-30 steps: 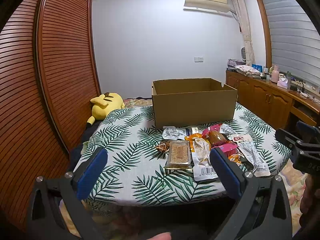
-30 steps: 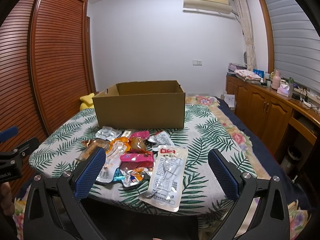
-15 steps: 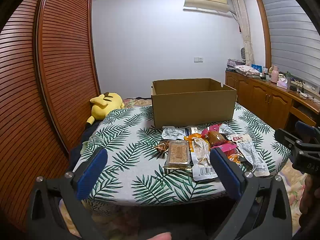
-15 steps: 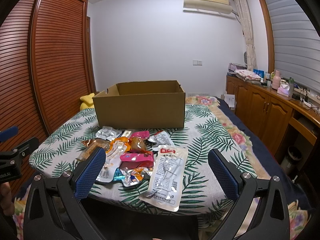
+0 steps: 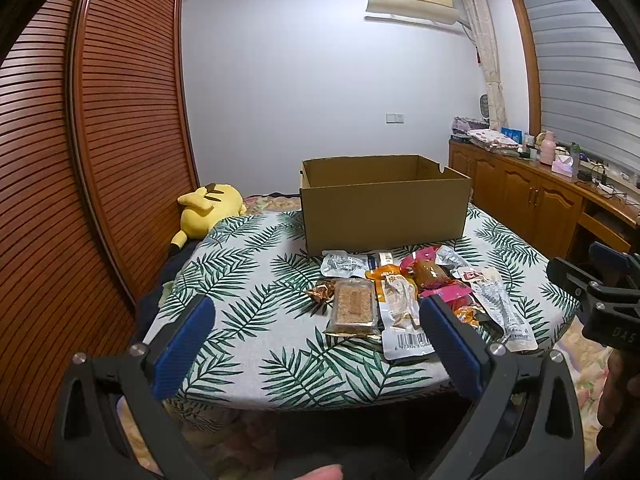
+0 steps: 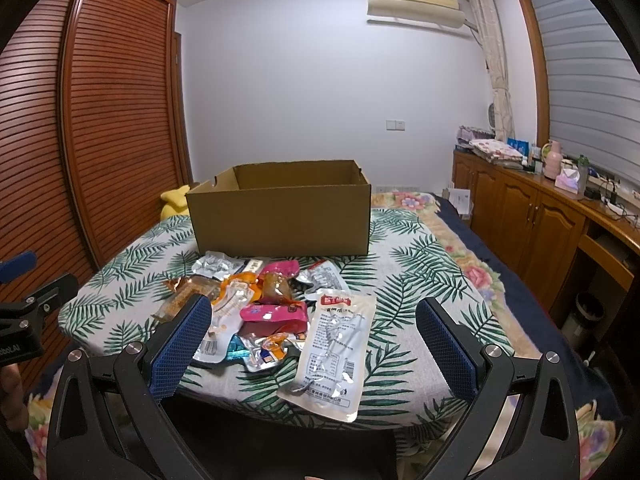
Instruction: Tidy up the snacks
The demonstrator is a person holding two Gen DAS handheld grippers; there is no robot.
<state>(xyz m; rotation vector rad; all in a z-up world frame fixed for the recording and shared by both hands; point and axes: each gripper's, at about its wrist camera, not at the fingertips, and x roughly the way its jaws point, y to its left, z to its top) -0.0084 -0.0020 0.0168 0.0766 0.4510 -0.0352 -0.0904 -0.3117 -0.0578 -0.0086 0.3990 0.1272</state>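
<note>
- Left tongs (image 5: 316, 338) and right tongs (image 6: 314, 338) are both gaping wide, gripping nothing.
- About ten snack packets (image 6: 276, 312) are lying heaped on the leaf-print worktop (image 6: 420, 276), just before one open cardboard box (image 6: 280, 216).

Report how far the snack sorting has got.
Done: nothing that shows. The cardboard box stands open on the leaf-print cloth; its floor is hidden, so I cannot tell if anything is inside. In hand: nothing, since the left claw and right claw are both open and empty. Left: the whole pile of snack packets in front of the box.
</note>
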